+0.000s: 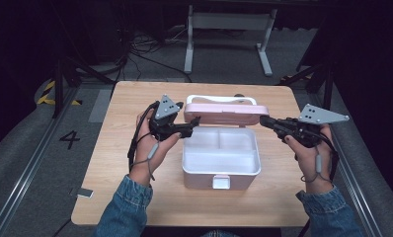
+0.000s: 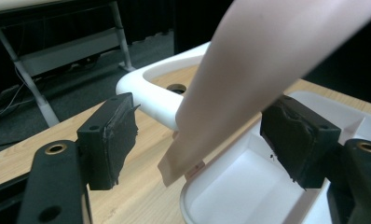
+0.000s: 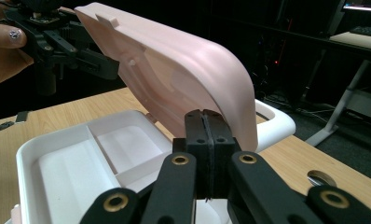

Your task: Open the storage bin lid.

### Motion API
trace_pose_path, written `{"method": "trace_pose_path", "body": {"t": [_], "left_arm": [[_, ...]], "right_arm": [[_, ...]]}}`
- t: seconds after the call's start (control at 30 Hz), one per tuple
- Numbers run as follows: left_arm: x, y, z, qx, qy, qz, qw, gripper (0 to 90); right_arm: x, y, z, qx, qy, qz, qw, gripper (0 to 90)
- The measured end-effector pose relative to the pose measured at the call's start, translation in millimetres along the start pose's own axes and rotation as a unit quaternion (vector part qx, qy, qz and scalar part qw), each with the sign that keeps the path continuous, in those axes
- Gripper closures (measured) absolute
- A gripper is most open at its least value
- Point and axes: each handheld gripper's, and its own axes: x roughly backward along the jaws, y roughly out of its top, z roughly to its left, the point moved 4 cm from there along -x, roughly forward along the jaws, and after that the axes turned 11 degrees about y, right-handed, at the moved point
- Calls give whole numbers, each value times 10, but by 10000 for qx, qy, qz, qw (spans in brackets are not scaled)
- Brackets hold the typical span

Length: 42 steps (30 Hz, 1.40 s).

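Pink lid (image 1: 224, 112) raised — box (image 1: 221, 157) open

The person wears blue denim sleeves with frayed, pale cuffs (image 1: 133, 193), one on each forearm. Each hand carries a matte black hand-held gripper: the left hand-held gripper (image 1: 193, 122) and the right hand-held gripper (image 1: 263, 121) both bear a grey three-cornered plate dotted with small holes on top. Thin dark cables trail down past the wrists. In the gripper views the black jaw links carry brass-coloured rivets, and the pads (image 2: 113, 135) are rough, dull black blocks.
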Motion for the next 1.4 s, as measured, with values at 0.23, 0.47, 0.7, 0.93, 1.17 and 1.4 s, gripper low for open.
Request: {"method": "trace_pose_path", "body": {"t": [0.23, 0.47, 0.7, 0.93, 1.17, 1.4], "left_arm": [[-25, 103, 28, 162, 17, -291, 9994, 362], [-33, 130, -18, -59, -77, -369, 9993, 605], [-45, 146, -2, -63, -86, -327, 9994, 618], [-66, 175, 25, -98, -146, -225, 9996, 628], [-138, 228, 86, -194, -105, -121, 9997, 645], [-258, 288, 145, -290, 31, 15, 9996, 657]], "right_arm": [[23, 2, -24, -44, -25, -76, 10000, 900], [45, -2, -36, -108, -46, -112, 9999, 888], [83, -2, -10, -142, -99, -54, 9998, 820], [340, -43, -33, -219, -495, 35, 9985, 753], [673, -154, -150, -643, -936, -30, 9935, 668], [910, -243, -302, -901, -1389, -11, 9862, 660]]}}
